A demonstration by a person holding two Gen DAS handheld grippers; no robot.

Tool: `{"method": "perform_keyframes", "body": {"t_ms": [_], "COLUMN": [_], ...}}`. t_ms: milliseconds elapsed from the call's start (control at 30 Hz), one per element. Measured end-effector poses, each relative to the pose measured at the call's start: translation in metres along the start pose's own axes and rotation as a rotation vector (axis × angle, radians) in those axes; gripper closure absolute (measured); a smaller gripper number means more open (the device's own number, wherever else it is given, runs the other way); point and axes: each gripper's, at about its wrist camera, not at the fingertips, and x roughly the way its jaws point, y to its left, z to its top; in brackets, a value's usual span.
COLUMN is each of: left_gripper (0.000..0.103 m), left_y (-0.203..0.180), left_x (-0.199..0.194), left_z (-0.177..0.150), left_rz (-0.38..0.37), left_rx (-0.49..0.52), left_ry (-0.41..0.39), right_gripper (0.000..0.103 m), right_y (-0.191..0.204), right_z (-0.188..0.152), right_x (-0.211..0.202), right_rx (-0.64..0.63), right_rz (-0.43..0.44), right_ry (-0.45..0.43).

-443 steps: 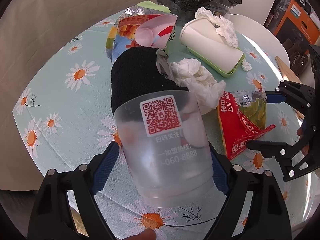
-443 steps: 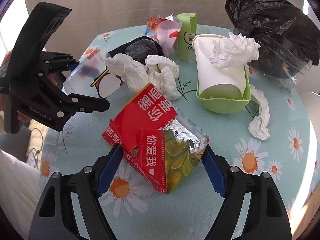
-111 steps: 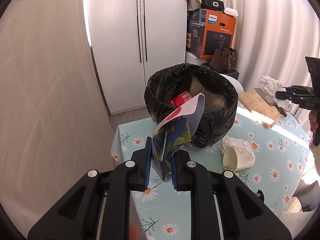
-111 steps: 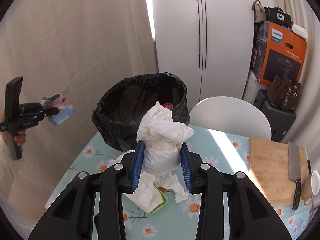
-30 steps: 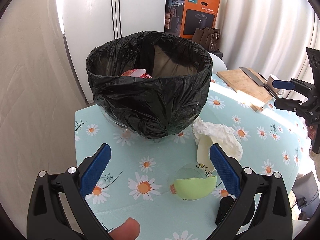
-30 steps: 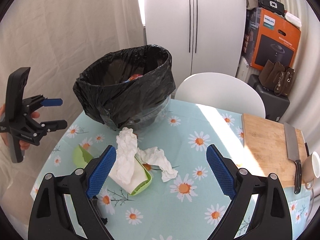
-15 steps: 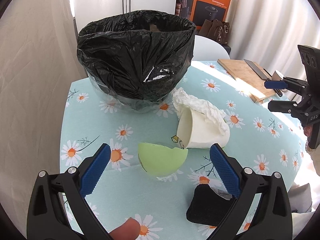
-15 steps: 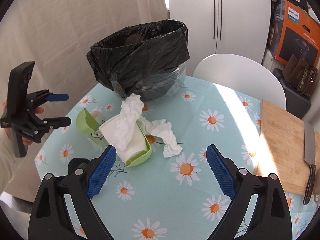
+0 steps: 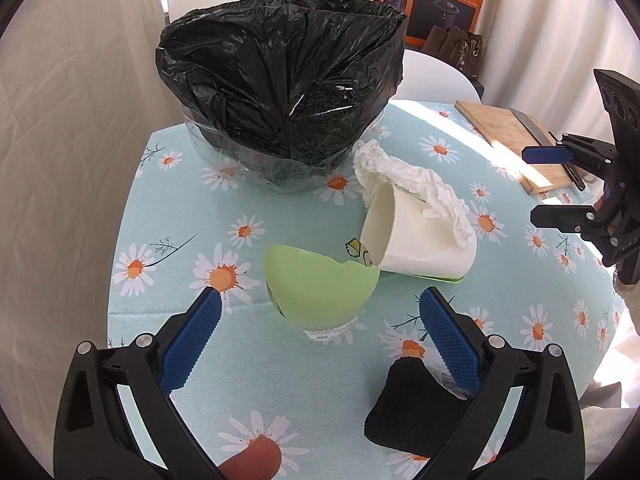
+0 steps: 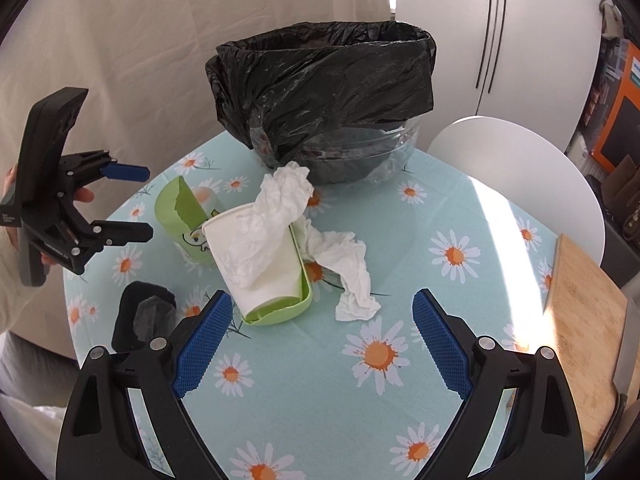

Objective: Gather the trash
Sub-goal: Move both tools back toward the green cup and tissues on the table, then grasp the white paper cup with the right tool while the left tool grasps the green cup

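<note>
Trash lies on our daisy tablecloth [image 10: 400, 400] near the black-lined bin [image 10: 324, 92]: a torn green cup [image 9: 320, 288], a white paper cup [image 10: 260, 260] on its side with crumpled tissue [image 10: 276, 212] draped over it, and a black sleeve [image 9: 412, 408] nearest us. We hold our left gripper [image 9: 320, 332] spread wide around the green cup without touching it; our right gripper [image 10: 320, 332] hangs released, gripping nothing, near the tissue.

Green cup [image 9: 320, 284]: torn rim, frame centre, left wrist view.
White cup [image 10: 260, 256]: on its side in a green tray, tissue [image 10: 276, 216] draped over.
Loose tissue [image 10: 344, 268]: crumpled, right of tray.
Black sleeve [image 9: 408, 404]: lower right (contents unclear).
Bin bag [image 9: 280, 80]: open, upper centre.
</note>
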Motion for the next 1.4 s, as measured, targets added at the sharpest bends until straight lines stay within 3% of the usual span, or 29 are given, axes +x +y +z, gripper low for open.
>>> {"method": "perform_keyframes", "body": {"t_ms": [200,333,400,600,667,767,900,967,1100,1400], "left_gripper": [0.006,0.006,0.007,0.013,0.013,0.017,0.027,0.032,0.033,0.033], "left_y": [0.002,0.015,0.018,0.017,0.019,0.022,0.022,0.024,0.026,0.024], "left_x": [0.022,0.031,0.033,0.034,0.038,0.040,0.038,0.039,0.038,0.015], "left_z": [0.002,0.003,0.004,0.005,0.005,0.006,0.006,0.007,0.009,0.013], "left_rz": [-0.003,-0.038,-0.032,-0.053,-0.074,-0.080,-0.097,-0.116,-0.134,-0.142], "left_rx": [0.025,-0.027,-0.024,0.000,-0.008,-0.012,0.020,0.018,0.011,0.041], "left_ry": [0.013,0.046,0.047,0.053,0.063,0.070,0.068,0.071,0.074,0.030], "right_gripper": [0.016,0.018,0.028,0.033,0.039,0.040,0.051,0.051,0.051,0.052], "right_y": [0.015,0.024,0.031,0.040,0.043,0.044,0.044,0.045,0.047,0.038], "right_z": [-0.003,-0.001,-0.001,-0.002,-0.003,-0.003,-0.002,-0.001,0.000,0.011], "right_x": [0.027,0.036,0.040,0.061,0.064,0.072,0.076,0.077,0.075,0.050], "right_rx": [-0.061,-0.098,-0.151,-0.203,-0.220,-0.231,-0.217,-0.220,-0.221,-0.097], "right_rz": [0.017,0.067,0.086,0.120,0.107,0.083,0.098,0.092,0.090,0.133], "right_ry": [0.038,0.030,0.026,0.049,0.047,0.063,0.078,0.084,0.091,0.052]}}
